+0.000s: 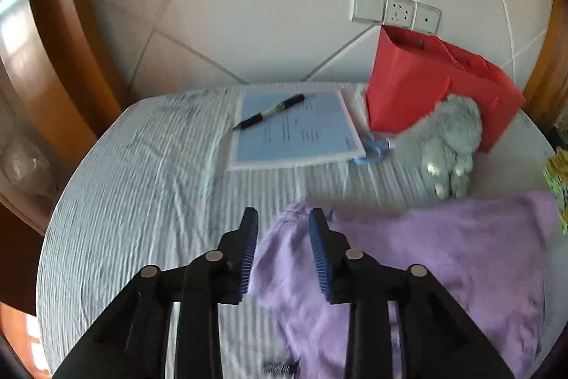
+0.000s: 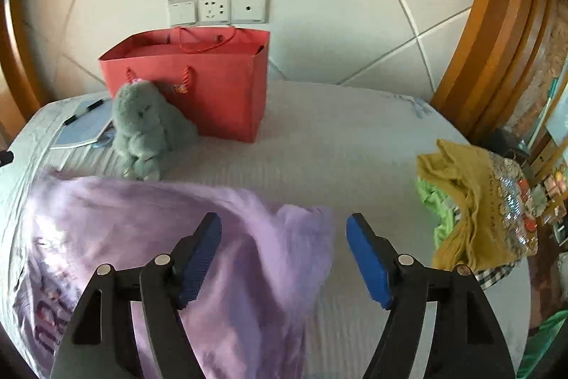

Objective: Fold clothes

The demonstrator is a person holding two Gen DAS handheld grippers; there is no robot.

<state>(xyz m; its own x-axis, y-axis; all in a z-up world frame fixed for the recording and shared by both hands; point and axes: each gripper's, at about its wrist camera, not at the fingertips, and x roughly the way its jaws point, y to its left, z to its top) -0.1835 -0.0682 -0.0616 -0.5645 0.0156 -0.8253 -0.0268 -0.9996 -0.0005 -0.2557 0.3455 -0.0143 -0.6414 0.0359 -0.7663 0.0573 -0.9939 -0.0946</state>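
A lilac T-shirt [image 1: 443, 258] lies spread on the striped bed sheet [image 1: 142, 201]; it also shows in the right wrist view [image 2: 149, 237], print visible at its left. My left gripper [image 1: 283, 219] is open, its blue pads either side of the shirt's bunched left sleeve, not closed on it. My right gripper [image 2: 284, 226] is wide open above the shirt's right sleeve corner, holding nothing.
A red paper bag [image 2: 198, 84], a grey plush rabbit [image 2: 145, 134] and a blue pad with a pen [image 1: 294, 130] stand toward the headboard. A pile of yellow and green clothes [image 2: 472, 201] lies at the bed's right edge. Wooden bed frame on both sides.
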